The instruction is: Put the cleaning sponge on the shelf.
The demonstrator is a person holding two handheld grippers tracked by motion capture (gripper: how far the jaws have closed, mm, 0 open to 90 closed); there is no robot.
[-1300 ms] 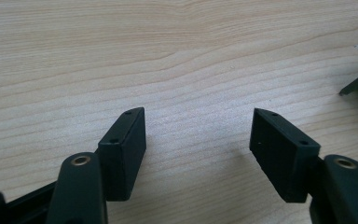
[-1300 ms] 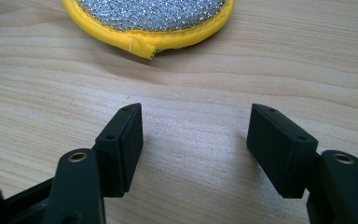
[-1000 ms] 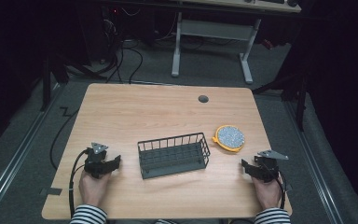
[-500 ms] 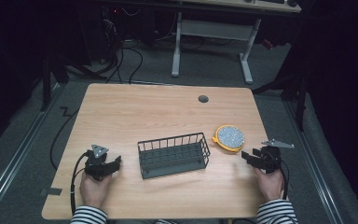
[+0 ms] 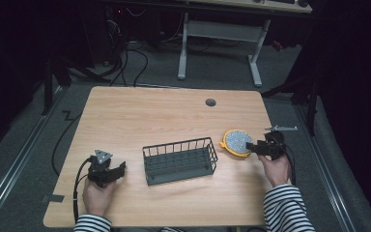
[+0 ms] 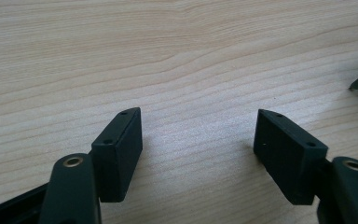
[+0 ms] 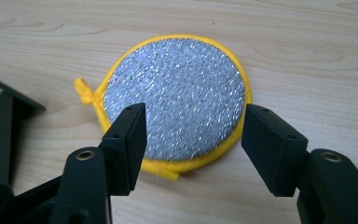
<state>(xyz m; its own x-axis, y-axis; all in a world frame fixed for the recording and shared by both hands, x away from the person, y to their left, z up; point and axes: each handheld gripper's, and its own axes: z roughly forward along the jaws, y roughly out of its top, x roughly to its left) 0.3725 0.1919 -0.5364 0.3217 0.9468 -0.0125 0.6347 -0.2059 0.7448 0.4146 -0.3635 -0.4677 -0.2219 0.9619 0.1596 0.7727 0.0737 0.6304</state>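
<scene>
A round scouring pad (image 5: pixel 237 142) (image 7: pixel 175 112), silver on top with a yellow rim, lies flat on the wooden table (image 5: pixel 174 116) at the right. My right gripper (image 5: pixel 256 147) (image 7: pixel 193 140) is open just over the pad's near edge, with one jaw on each side and nothing held. A dark wire basket (image 5: pixel 179 160) stands in the middle of the table, and its corner (image 7: pixel 0 121) is at the left of the right gripper view. My left gripper (image 5: pixel 118 170) (image 6: pixel 198 149) rests open over bare wood, left of the basket.
A round cable hole (image 5: pixel 210 102) sits near the table's far edge. Behind the table stands a white desk frame (image 5: pixel 220 48) on dark floor with cables. The table's right edge (image 5: pixel 290 164) runs close beside my right hand.
My right gripper has moved forward and left, from near the table's right front to the pad's edge. The left gripper has stayed in place.
</scene>
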